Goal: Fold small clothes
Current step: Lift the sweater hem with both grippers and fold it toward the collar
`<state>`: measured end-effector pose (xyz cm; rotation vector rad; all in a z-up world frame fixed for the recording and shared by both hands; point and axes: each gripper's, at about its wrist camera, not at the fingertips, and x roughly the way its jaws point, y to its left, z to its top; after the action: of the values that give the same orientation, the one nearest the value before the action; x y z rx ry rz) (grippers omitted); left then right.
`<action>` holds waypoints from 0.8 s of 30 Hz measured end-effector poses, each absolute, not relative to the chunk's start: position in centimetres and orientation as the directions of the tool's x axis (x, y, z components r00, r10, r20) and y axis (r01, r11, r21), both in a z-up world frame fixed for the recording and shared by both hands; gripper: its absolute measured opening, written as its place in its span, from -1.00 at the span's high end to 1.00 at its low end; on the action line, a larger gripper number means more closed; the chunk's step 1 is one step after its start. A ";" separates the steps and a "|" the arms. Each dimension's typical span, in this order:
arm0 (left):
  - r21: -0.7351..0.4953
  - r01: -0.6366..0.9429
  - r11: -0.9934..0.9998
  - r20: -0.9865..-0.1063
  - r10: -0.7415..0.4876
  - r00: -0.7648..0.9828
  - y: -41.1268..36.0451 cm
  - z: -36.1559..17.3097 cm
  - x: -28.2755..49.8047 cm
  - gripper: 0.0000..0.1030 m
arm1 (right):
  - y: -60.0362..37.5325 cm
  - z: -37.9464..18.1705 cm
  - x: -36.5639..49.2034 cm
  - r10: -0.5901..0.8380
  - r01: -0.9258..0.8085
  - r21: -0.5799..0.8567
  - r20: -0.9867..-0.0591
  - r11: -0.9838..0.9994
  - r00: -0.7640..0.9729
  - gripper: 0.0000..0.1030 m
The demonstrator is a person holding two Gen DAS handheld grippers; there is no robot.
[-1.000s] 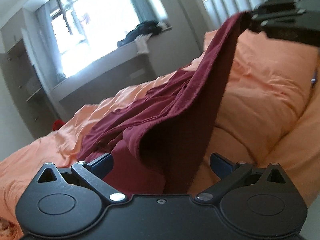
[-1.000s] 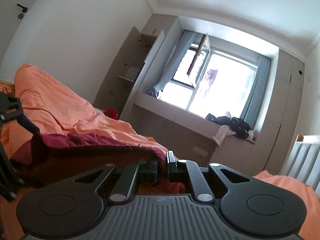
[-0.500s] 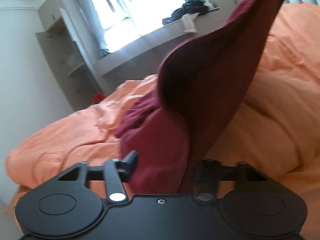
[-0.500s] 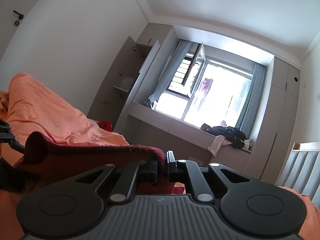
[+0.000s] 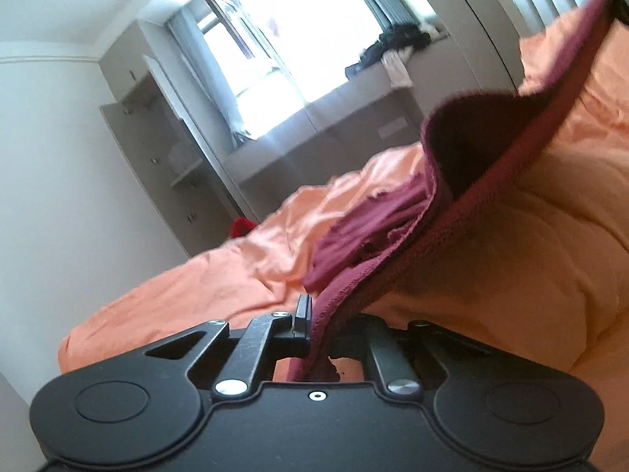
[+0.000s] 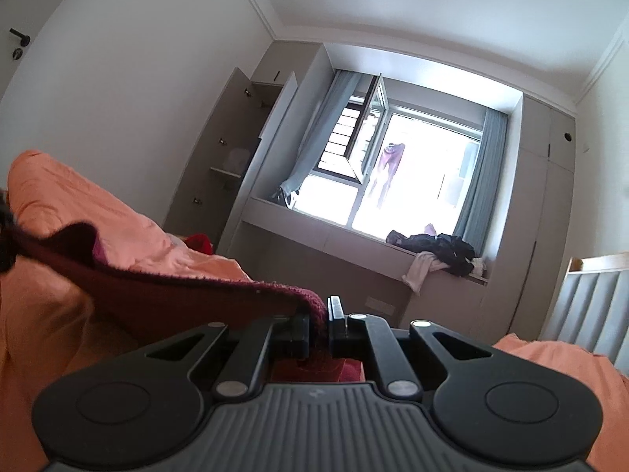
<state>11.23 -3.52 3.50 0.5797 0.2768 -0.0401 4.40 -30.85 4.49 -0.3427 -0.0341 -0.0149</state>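
Observation:
A dark red knit garment [image 5: 464, 204] is stretched in the air above the orange bedding [image 5: 511, 283]. My left gripper [image 5: 326, 322] is shut on one edge of it. The cloth runs up and to the right toward the top right corner of the left wrist view. My right gripper [image 6: 319, 320] is shut on another edge of the same garment [image 6: 165, 295], which stretches away to the left over the orange bedding [image 6: 78, 204]. The lower part of the garment lies bunched on the bed.
A window seat [image 6: 354, 244] under a bright window holds a pile of dark and white clothes [image 6: 436, 251]. Grey open cabinets [image 6: 236, 149] stand left of it. A padded headboard [image 6: 589, 291] is at the right. A red item [image 5: 241, 228] lies past the bed's edge.
My left gripper has closed on the garment's edge; it was open a second ago. Both grippers have lifted and tilted upward, and the cloth is pulled tauter between them.

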 end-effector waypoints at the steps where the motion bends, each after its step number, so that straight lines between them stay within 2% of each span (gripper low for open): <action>1: 0.528 0.109 0.842 -0.254 0.034 0.967 -3.3 3.8 10.8 0.88 | -30.8 4.0 3.8 -0.014 0.025 -0.331 0.036 0.943 0.999 0.84; 6: 0.524 0.078 0.848 -0.173 0.016 0.985 -2.5 5.0 7.5 0.89 | -30.2 1.7 -0.8 -0.041 0.066 -0.361 0.075 0.930 0.996 0.86; 10: 0.499 0.111 0.859 -0.192 -0.016 0.981 -2.0 6.1 3.6 0.89 | -29.7 1.1 -4.7 -0.040 0.061 -0.342 0.066 0.938 0.997 0.86; 19: 0.441 0.132 0.888 -0.155 -0.069 0.985 -0.9 10.7 -4.1 0.89 | -29.0 4.7 -11.5 -0.020 0.075 -0.349 0.158 0.934 0.987 0.86; 24: 0.392 0.147 0.908 -0.154 -0.092 0.984 -1.0 13.5 -3.7 0.89 | -29.7 6.7 -10.3 -0.017 0.081 -0.322 0.197 0.943 0.980 0.85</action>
<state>-3.65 -1.03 13.51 0.4137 0.1330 -0.1236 -10.31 -29.74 6.74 -0.3353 -0.1939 -0.0505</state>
